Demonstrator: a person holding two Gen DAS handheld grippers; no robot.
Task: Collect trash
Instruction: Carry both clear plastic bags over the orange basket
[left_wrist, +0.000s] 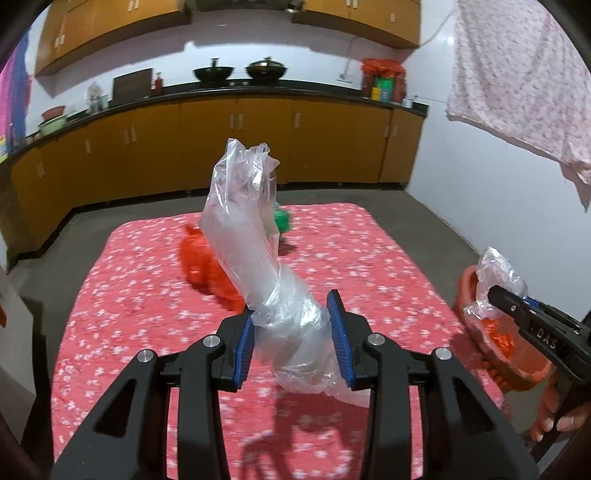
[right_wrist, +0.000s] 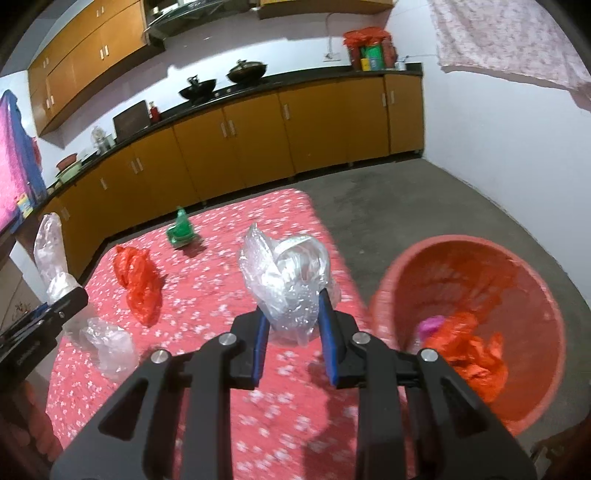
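Note:
My left gripper (left_wrist: 291, 317) is shut on a long clear plastic bag (left_wrist: 243, 218) and holds it upright above the red flowered table (left_wrist: 369, 251). It also shows at the left of the right wrist view (right_wrist: 51, 251). My right gripper (right_wrist: 291, 317) is shut on a crumpled clear plastic bag (right_wrist: 286, 273) near the table's right edge, beside the red bin (right_wrist: 546, 332). The bin holds orange (right_wrist: 469, 354) and pink trash. A red bag (right_wrist: 138, 280), a green wrapper (right_wrist: 180, 232) and another clear bag (right_wrist: 109, 345) lie on the table.
Yellow kitchen cabinets (right_wrist: 258, 140) with a dark counter and two woks (left_wrist: 240, 72) line the far wall. Grey floor (right_wrist: 406, 206) lies right of the table. A pink patterned cloth (left_wrist: 524, 74) hangs at the upper right.

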